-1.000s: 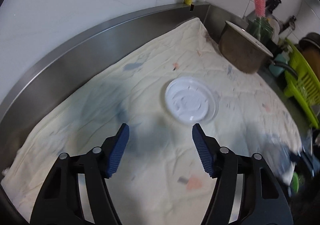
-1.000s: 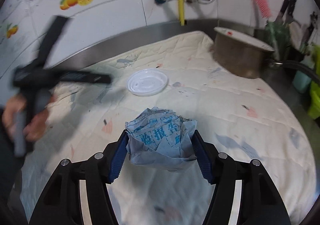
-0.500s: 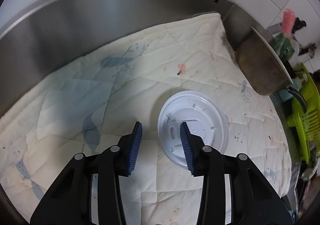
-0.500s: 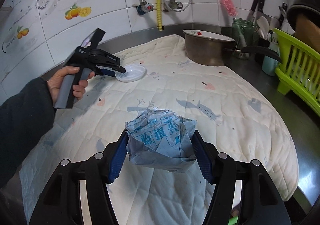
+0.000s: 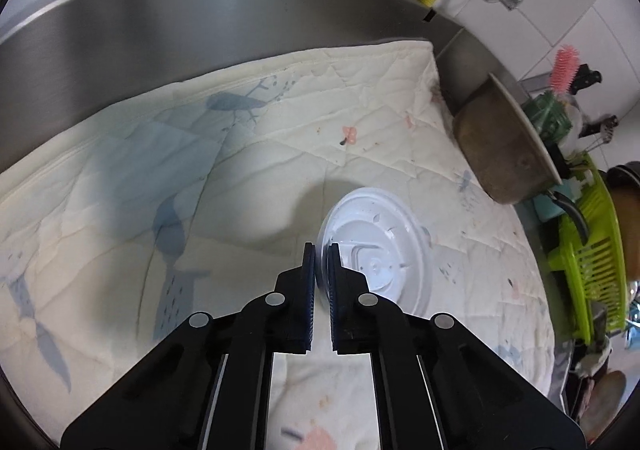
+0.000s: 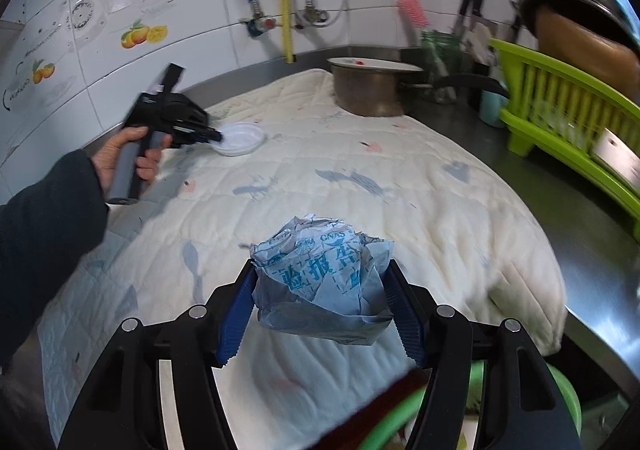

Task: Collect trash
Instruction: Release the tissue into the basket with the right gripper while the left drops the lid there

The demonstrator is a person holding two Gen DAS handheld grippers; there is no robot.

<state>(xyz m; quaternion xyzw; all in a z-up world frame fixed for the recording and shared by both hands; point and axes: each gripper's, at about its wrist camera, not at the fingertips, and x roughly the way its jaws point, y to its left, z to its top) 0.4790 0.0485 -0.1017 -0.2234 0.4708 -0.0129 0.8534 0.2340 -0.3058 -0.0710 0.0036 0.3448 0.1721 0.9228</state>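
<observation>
A white plastic lid (image 5: 376, 246) lies on the quilted cream cloth (image 5: 200, 185). My left gripper (image 5: 321, 254) is shut on the lid's near left rim. It also shows in the right wrist view (image 6: 214, 135), pinching the lid (image 6: 242, 137) at the far left. My right gripper (image 6: 320, 290) is shut on a crumpled blue printed paper ball (image 6: 324, 282) and holds it above the cloth's near edge. A green bin rim (image 6: 404, 418) shows blurred just below the right gripper.
A brown pot (image 6: 368, 89) with a lid stands at the cloth's far right corner. A lime dish rack (image 6: 560, 121) stands on the steel counter at right. Utensils and a pink brush (image 6: 412, 13) stand behind the pot. A steel backsplash (image 5: 180, 29) runs behind the cloth.
My left gripper has moved in and shut on the lid's rim. My right gripper has pulled back toward the near edge with the paper ball; the green bin has come into view below.
</observation>
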